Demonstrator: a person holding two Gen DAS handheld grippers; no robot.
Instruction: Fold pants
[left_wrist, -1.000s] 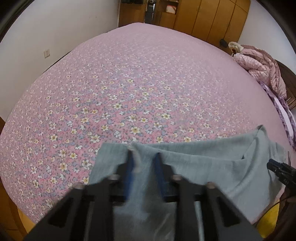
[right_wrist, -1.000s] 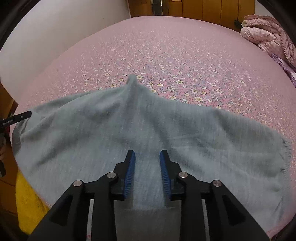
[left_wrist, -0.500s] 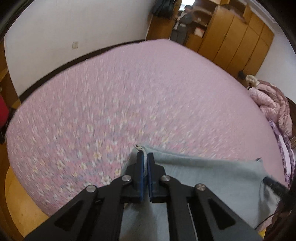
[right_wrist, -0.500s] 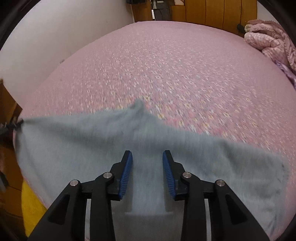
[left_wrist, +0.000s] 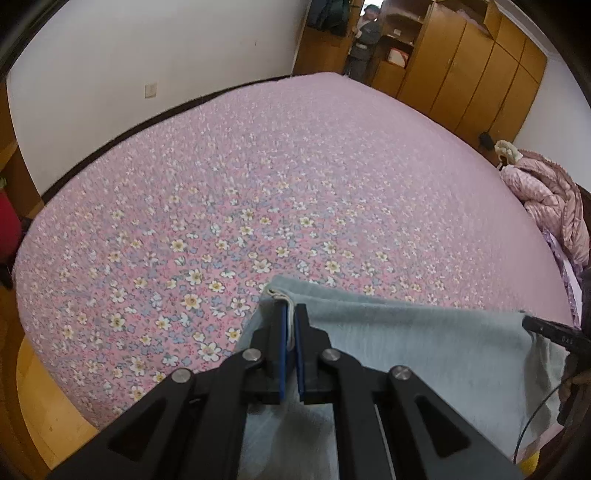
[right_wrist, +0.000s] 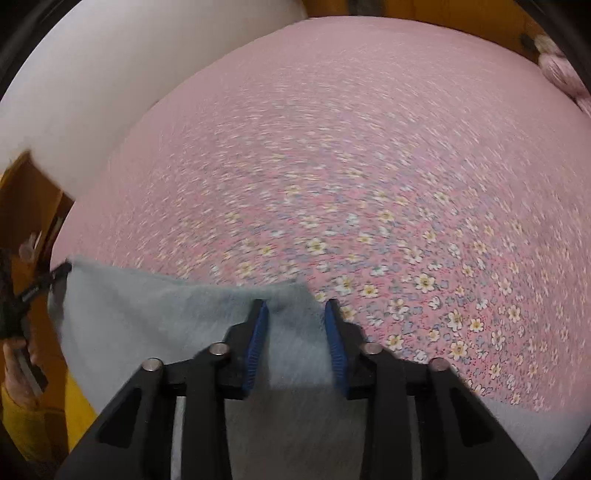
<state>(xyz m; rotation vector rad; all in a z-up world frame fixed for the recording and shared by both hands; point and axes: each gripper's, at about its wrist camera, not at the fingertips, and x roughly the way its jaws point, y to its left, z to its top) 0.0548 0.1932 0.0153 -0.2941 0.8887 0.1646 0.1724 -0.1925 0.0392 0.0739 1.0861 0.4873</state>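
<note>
The grey-blue pants lie at the near edge of a bed with a pink floral sheet. My left gripper is shut on a corner of the pants, where a white drawstring shows, and lifts it. In the right wrist view the pants spread under my right gripper, which is open, its blue pads astride the cloth's far edge. The left gripper's tip shows at the pants' left corner, and the right gripper's tip shows at the cloth's right end.
A pink quilted blanket is heaped at the bed's right side. Wooden wardrobes stand at the far wall, with a person in the doorway. The wooden floor lies below the bed's near left edge.
My left gripper closed on the pants' corner and raised it. My right gripper opened wider and moved toward the cloth's far edge; the pants were drawn toward the bed's near edge.
</note>
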